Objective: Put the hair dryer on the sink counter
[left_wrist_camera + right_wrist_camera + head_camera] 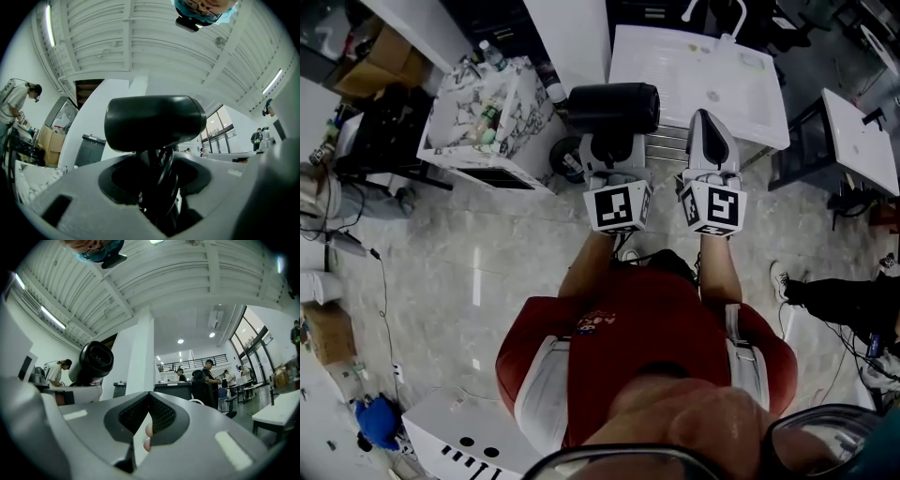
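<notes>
A black hair dryer [614, 106] has its barrel lying crosswise above my left gripper [614, 142], which is shut on its handle. In the left gripper view the barrel [154, 123] fills the middle, and the handle and cord run down between the jaws of the gripper [158, 176]. My right gripper [710, 127] is beside it on the right, its jaws together in a point with nothing held. The right gripper view shows that gripper [147, 414] and, to its left, the dryer's round end [92, 363]. The white sink counter [675, 70] with a faucet [717, 19] lies just beyond both grippers.
A marble-patterned cart [455, 141] holding bottles stands to the left of the counter. A white table [861, 141] is at the right, and another person's leg and shoe [825, 292] reach in from the right. Cardboard boxes [380, 61] sit at the upper left.
</notes>
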